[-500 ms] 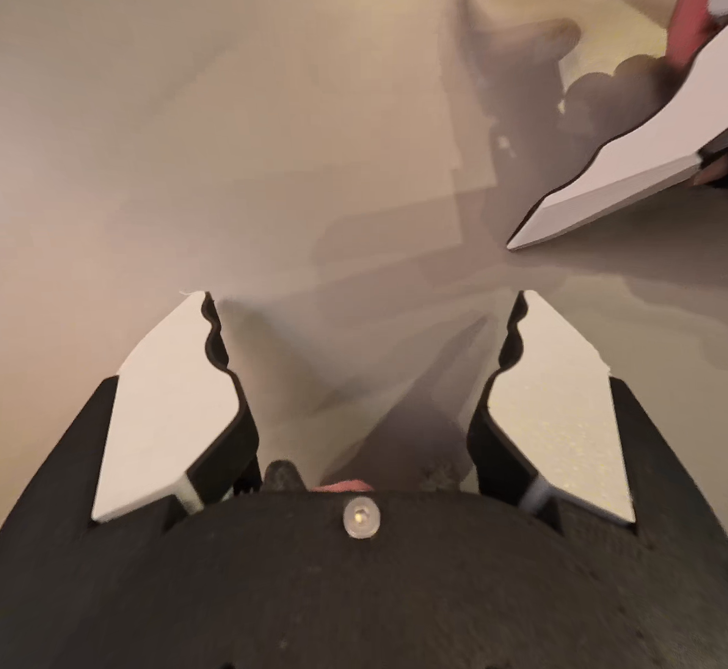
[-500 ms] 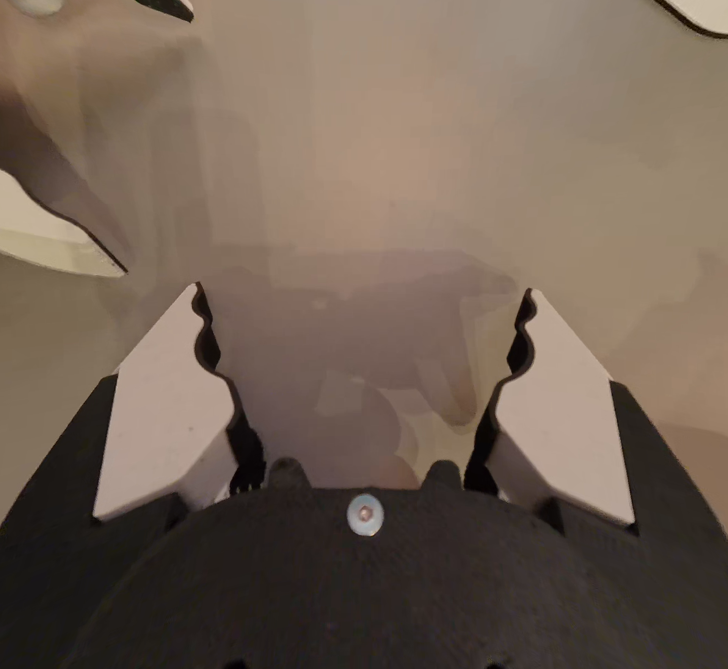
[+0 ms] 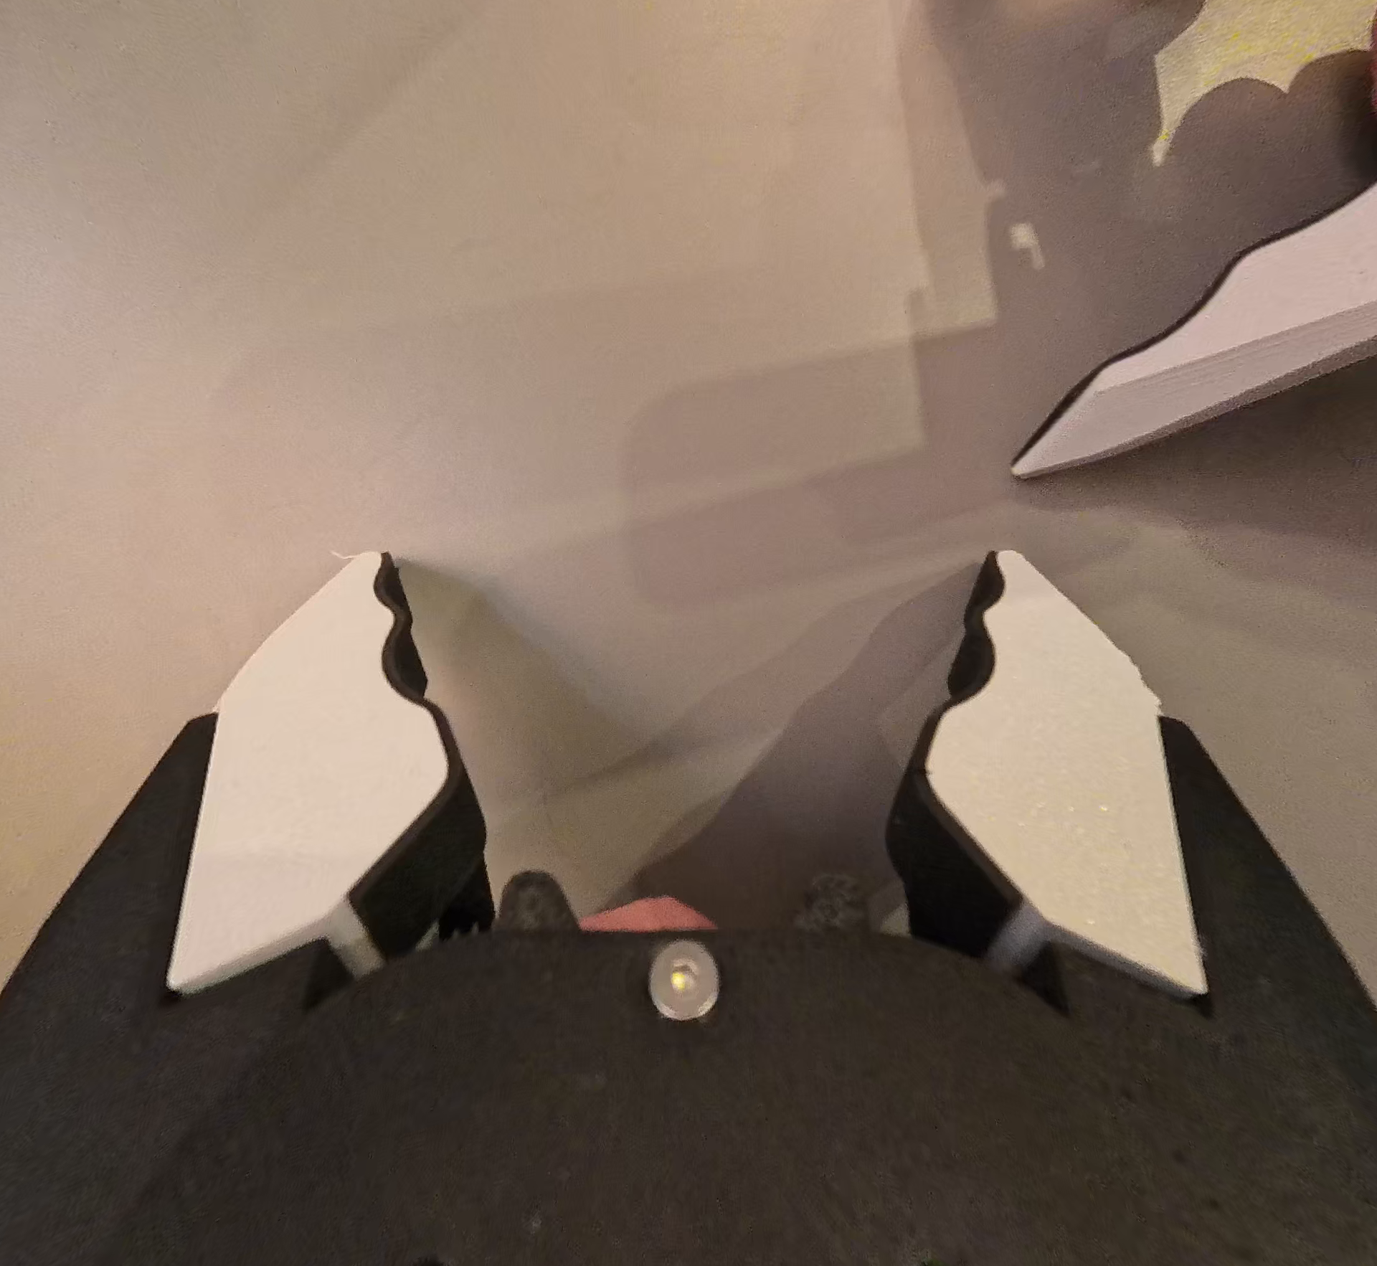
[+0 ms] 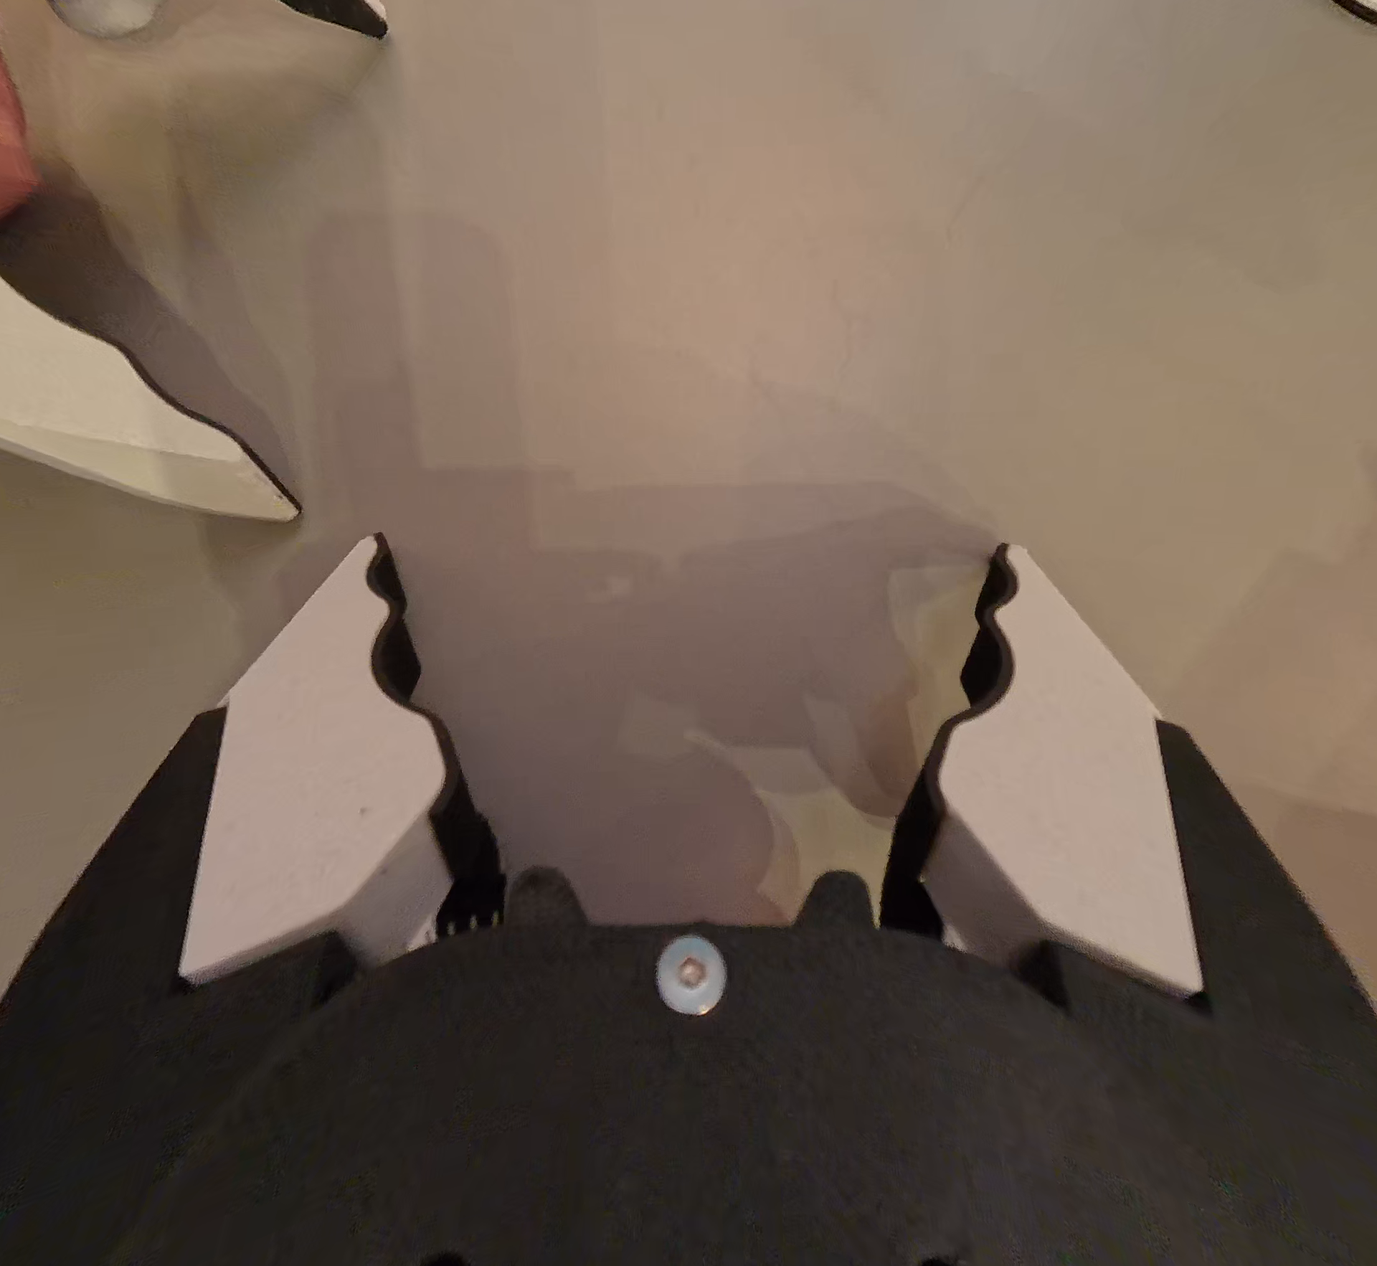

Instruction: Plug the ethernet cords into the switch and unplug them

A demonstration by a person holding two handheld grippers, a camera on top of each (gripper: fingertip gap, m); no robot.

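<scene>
Dim, warm light; soft layered shadows smear the beige surface (image 3: 372,261), with wide-angle stretching at the edges.

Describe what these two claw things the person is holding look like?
Both match. The left gripper and right gripper each have a matte black, rough-textured body with a silver screw in the middle. Each carries two flat white fingers tapering to points, their inner edges black and wavy. No cables or markings show.
</scene>
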